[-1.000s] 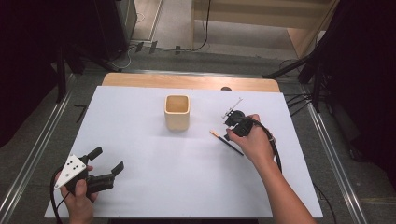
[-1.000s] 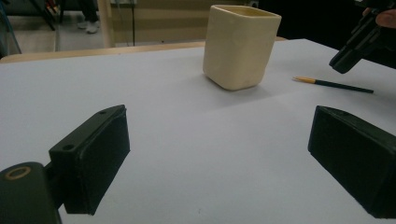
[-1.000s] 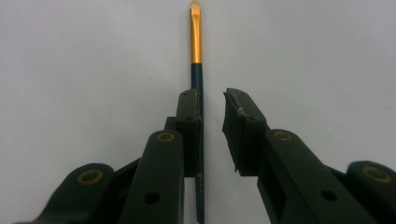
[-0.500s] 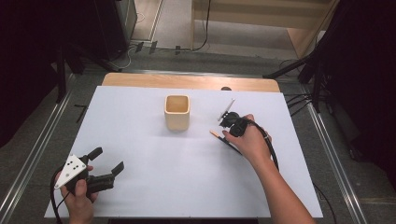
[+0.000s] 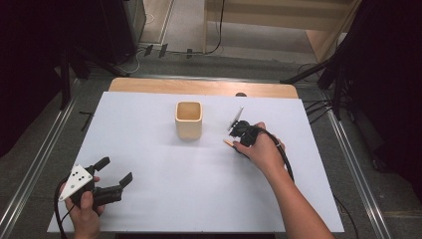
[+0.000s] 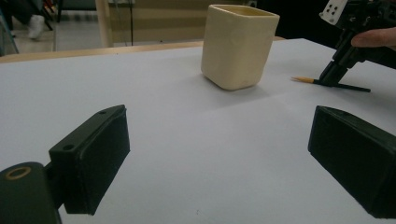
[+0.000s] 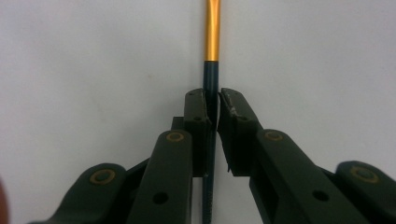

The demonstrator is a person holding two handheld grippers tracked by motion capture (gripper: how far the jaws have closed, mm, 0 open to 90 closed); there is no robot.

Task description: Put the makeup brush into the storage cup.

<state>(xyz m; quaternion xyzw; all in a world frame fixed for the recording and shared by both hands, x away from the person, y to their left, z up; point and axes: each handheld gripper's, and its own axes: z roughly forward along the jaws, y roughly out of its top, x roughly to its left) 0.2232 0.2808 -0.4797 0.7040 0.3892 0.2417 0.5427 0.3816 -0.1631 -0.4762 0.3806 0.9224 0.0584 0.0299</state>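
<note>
Since earlier, right gripper has lowered, jaws closed on pencil: light, stiff, mid-shaft hold suits; left gripper gapes empty.

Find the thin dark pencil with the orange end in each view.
High view: the thin dark pencil with the orange end lies right of centre, under the right claw.
Left gripper view: upper right, right of the cream square cup.
Right gripper view: centre, running up between closed jaws.
Shared landmark: the white tabletop.
</note>
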